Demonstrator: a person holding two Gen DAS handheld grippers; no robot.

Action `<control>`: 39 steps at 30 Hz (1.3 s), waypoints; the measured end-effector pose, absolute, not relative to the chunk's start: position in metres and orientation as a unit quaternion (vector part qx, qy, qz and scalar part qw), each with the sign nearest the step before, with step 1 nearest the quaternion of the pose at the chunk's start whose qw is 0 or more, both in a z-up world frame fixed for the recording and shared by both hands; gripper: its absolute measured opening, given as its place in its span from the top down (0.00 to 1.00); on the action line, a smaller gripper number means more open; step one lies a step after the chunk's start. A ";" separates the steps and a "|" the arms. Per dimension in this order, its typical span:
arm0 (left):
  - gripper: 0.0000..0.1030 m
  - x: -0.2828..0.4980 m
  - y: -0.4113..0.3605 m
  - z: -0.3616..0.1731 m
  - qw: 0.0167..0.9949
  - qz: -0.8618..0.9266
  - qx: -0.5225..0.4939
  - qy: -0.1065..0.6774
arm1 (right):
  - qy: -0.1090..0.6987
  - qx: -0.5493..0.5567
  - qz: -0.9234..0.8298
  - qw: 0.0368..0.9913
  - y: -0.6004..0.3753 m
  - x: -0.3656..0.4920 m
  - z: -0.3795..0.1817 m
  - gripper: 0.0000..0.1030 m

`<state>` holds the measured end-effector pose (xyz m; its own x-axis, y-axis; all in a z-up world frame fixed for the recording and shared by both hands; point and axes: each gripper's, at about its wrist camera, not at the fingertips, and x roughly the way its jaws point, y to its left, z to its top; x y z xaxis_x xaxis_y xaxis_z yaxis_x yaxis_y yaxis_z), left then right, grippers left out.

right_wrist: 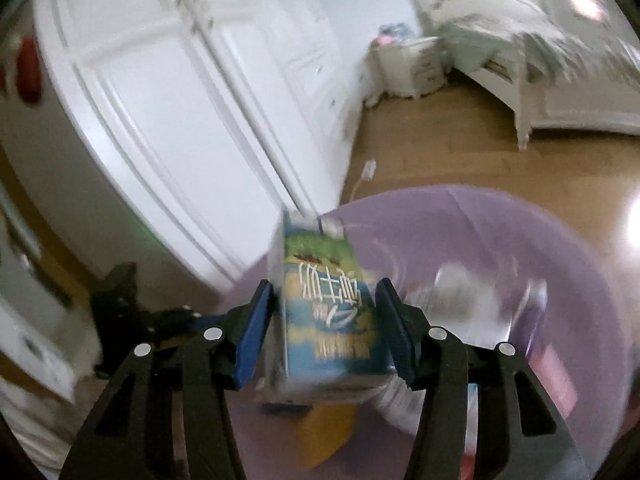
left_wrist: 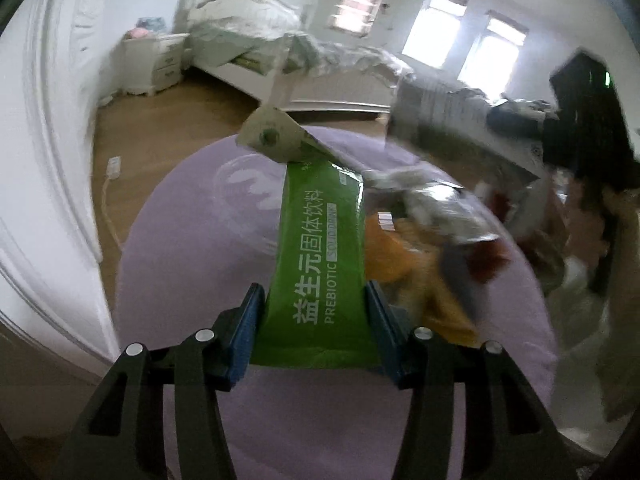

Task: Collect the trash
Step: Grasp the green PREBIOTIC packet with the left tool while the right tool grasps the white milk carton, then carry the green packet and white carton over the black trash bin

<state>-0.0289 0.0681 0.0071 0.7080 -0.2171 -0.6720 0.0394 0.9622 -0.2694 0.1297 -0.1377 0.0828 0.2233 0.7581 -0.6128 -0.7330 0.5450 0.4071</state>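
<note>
- Left wrist view shows the left claw (left_wrist: 316, 312) pinching a green prebiotic sachet (left_wrist: 320, 256) by its near end, both blue pads pressed against its long edges.
- The sachet's long axis runs straight away from the claw, and its torn grey top (left_wrist: 274, 138) flops over at the far tip.
- Below and around it lies a round purple tub (left_wrist: 180, 264), into which the sachet's far end reaches.
- To the right of the sachet, inside the tub, sits a heap of trash: crumpled silver foil (left_wrist: 432, 200) and an orange wrapper (left_wrist: 404, 264), blurred.
- Right wrist view has the right claw (right_wrist: 326, 320) gripping a blue and green milk carton (right_wrist: 328, 312) across its narrow sides, its capped top pointing away from the claw.
- That carton hangs over the tub's near left rim (right_wrist: 460, 216), with a yellow scrap (right_wrist: 324, 432) showing beneath it; the picture is smeared.
- Judging by this, both pieces are already above the tub, so the coming move looks like a plain release, each item dropping downward from its claw.
- The left claw seems deeper over the tub's middle; the right is nearer the rim, so the carton could catch the edge.
</note>
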 end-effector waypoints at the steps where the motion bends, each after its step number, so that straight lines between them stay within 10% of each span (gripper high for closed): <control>1: 0.50 -0.034 0.059 0.011 0.916 -0.085 -0.119 0.374 | 0.400 0.035 0.471 0.785 -0.152 0.125 0.084 0.65; 8: 0.50 -0.041 0.017 0.009 0.908 -0.122 -0.096 0.389 | 0.426 0.085 0.428 0.792 -0.211 0.079 0.039 0.66; 12: 0.50 -0.037 0.012 0.002 0.905 -0.112 -0.101 0.398 | 0.402 0.012 0.408 0.820 -0.201 0.056 0.021 0.23; 19: 0.50 -0.050 -0.007 0.002 0.909 -0.100 -0.078 0.398 | 0.378 -0.110 0.406 0.825 -0.199 0.020 -0.020 0.15; 21: 0.50 -0.052 -0.012 0.001 0.910 -0.100 -0.078 0.396 | 0.370 -0.139 0.396 0.829 -0.196 0.017 -0.032 0.15; 27: 0.50 -0.057 -0.019 0.011 0.918 -0.103 -0.079 0.375 | 0.381 -0.082 0.400 0.829 -0.206 0.022 -0.033 0.57; 39: 0.50 -0.025 -0.085 0.027 0.915 -0.184 -0.054 0.355 | 0.335 0.305 0.326 0.830 -0.398 -0.004 -0.010 0.58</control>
<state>-0.0249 -0.0849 0.0269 0.6795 -0.3754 -0.6304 0.2984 0.9263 -0.2300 -0.0043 -0.3984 -0.0095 0.5634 0.7450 -0.3573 -0.3364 0.6018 0.7244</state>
